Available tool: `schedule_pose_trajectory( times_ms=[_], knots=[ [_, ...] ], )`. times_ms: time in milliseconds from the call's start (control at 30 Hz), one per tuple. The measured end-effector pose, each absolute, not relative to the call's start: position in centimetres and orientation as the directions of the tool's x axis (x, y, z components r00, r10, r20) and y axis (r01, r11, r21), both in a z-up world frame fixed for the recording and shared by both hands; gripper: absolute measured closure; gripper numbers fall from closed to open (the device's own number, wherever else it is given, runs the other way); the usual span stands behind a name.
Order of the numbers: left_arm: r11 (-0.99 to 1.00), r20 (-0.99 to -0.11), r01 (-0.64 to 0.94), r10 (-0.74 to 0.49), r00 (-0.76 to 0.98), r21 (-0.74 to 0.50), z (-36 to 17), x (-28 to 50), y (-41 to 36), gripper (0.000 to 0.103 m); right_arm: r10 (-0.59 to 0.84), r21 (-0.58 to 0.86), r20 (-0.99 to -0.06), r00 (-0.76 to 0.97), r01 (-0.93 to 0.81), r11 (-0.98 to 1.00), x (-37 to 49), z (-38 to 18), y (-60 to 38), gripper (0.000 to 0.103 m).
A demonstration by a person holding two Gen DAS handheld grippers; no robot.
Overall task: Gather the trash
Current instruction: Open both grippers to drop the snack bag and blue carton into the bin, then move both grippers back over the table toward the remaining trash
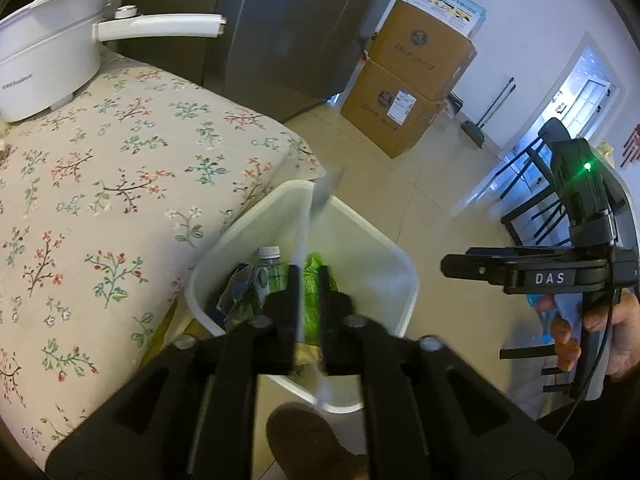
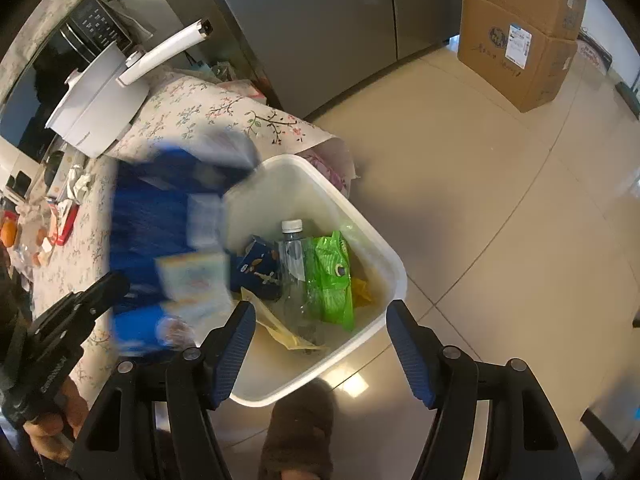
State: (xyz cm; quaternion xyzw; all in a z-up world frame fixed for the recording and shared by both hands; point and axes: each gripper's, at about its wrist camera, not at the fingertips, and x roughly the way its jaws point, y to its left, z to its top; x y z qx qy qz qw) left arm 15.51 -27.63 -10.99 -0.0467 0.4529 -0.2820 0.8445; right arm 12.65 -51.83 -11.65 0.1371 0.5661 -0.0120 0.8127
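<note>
A white bin (image 2: 360,216) stands on the floor by the table's corner. It holds a clear plastic bottle (image 2: 292,256), a green wrapper (image 2: 328,276), a blue carton (image 2: 256,264) and a yellow wrapper (image 2: 280,328). My left gripper (image 1: 310,280) hangs over the bin (image 1: 400,256), jaws a little apart. A thin wrapper (image 1: 316,208) runs edge-on through the gap, and the pads do not press it. In the right wrist view it is a blurred blue-and-white wrapper (image 2: 160,232) by the left gripper (image 2: 116,280), above the bin's left rim. My right gripper (image 2: 320,332) is open and empty over the bin.
The table (image 1: 120,184) with a floral cloth carries a white pot (image 1: 48,60) with a long handle. Crumpled tissue (image 2: 80,182) and a red pack (image 2: 66,220) lie further along it. Cardboard boxes (image 1: 404,92), a grey fridge (image 1: 280,28) and a dark chair (image 1: 528,208) stand around. A person's foot (image 2: 300,420) is beside the bin.
</note>
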Motion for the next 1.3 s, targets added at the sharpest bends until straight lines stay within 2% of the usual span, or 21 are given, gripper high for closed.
schedule_pose_trajectory(
  times_ms=[67,100,267,600,800,933,1033,1300],
  knots=[
    [0.849,-0.737,0.42,-0.502,0.452,-0.321,-10.7,15.5,-27.0,0.062,0.126,0.201,-0.925,0.359,0.179,0.963,12.7,-11.6,-51.8,0.033],
    [0.853,-0.737,0.416,-0.496,0.459,-0.315,-10.6,15.4,-26.6,0.059,0.123,0.199,-0.925,0.359,0.183,0.963,12.8,-11.5,-51.7,0.033],
    [0.875,-0.752,0.404,-0.451,0.481,-0.267,-9.7,15.2,-24.2,0.049,0.113,0.193,-0.92,0.375,0.183,0.964,13.1,-10.6,-50.7,0.033],
    [0.919,-0.763,0.338,-0.366,0.533,-0.204,-7.9,14.0,-16.9,0.02,0.081,0.145,-0.915,0.395,0.133,0.98,14.8,-9.0,-45.8,0.03],
    [0.955,-0.757,0.25,-0.281,0.59,-0.16,-6.2,13.3,-11.1,0.008,0.079,0.122,-0.905,0.419,0.076,0.99,16.7,-7.8,-40.5,0.024],
    [0.977,-0.752,0.184,-0.201,0.628,-0.108,-5.3,12.7,-7.1,0.004,0.081,0.097,-0.891,0.446,0.014,0.995,18.2,-7.0,-35.8,0.017],
    [0.99,-0.747,0.121,-0.134,0.651,-0.072,-4.9,12.4,-3.4,0.003,0.094,0.085,-0.88,0.465,-0.04,0.996,19.3,-6.9,-31.7,0.016],
    [0.99,-0.769,-0.103,-0.009,0.639,-0.096,-6.1,13.3,7.5,0.003,0.182,0.117,-0.873,0.453,-0.168,0.979,22.6,-9.2,-20.4,0.015]
  ],
)
